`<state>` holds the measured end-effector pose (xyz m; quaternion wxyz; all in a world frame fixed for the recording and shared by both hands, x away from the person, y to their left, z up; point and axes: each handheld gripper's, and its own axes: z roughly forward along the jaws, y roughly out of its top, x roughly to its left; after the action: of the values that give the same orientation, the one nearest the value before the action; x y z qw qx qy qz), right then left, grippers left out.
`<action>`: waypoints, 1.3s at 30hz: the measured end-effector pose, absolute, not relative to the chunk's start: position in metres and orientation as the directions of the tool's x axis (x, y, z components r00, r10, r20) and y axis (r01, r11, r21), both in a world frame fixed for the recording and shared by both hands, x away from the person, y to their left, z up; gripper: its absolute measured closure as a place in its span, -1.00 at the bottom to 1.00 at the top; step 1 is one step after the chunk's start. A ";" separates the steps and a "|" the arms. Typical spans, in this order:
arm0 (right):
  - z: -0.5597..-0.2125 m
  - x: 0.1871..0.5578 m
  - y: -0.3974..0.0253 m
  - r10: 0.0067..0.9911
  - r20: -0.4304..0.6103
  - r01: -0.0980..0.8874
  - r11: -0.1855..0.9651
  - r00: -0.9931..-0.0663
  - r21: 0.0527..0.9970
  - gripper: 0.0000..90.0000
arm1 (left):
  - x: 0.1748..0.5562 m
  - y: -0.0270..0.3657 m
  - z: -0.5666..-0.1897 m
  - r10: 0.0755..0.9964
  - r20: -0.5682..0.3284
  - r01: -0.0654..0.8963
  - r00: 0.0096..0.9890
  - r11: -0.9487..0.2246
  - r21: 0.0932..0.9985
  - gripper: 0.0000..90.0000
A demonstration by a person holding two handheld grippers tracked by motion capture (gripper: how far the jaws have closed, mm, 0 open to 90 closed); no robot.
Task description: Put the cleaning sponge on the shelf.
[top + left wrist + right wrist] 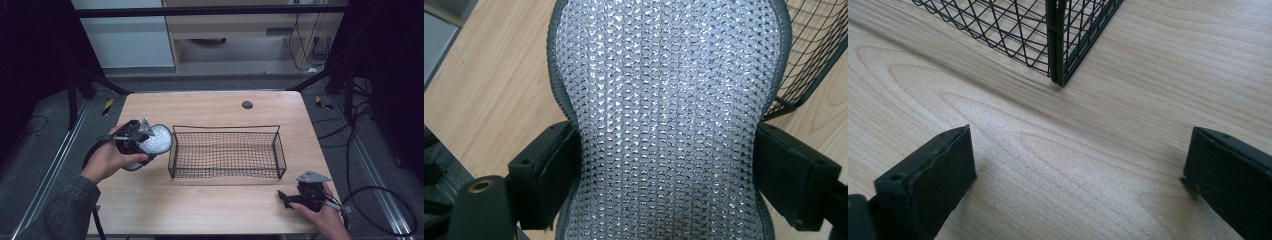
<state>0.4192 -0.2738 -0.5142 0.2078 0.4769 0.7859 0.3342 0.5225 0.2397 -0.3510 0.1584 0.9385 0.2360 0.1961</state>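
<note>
On the left side of the wooden table (210, 205), my left gripper (145, 137) holds a shiny silver mesh thing (152, 142). It looks like a soft pad or scrubber with a dark grey edge. In the left gripper view, the two black jaws press on its sides and squeeze it in a little, so the silver mesh thing (664, 120) is held tight. It is up off the table, just beside the left end of the black wire basket (227, 152).

Nobody told me the job, so I am guessing. I think I am in the carrying step, and the pad is meant to go into the basket. The basket looks empty to me.

My right gripper (287, 197) rests low near the front right corner of the table. Its jaws are wide apart and hold nothing. In the right gripper view, a corner of the basket (1058, 40) stands a little way ahead on the bare wood.

Next I think I must lift the pad over the basket's rim, move it above the middle, then let the jaws go. The pad is wide, so it must clear the wire.
</note>
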 end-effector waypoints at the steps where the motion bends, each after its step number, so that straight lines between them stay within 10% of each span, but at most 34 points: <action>1: -0.514 0.419 -0.274 0.889 -0.008 0.611 0.322 -0.459 0.723 -0.99 | 0.523 0.238 -0.350 0.503 0.291 0.380 0.813 -0.839 0.390 -0.66; 39: -0.514 0.421 -0.273 0.886 -0.007 0.611 0.325 -0.463 0.722 -0.99 | 0.530 0.137 -0.325 0.310 0.362 0.180 0.879 -0.919 0.350 -0.66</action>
<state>0.4209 -0.2734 -0.5140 0.2059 0.4754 0.7874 0.3341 0.5298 0.1373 -0.3251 0.1550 0.9569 0.1278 0.2098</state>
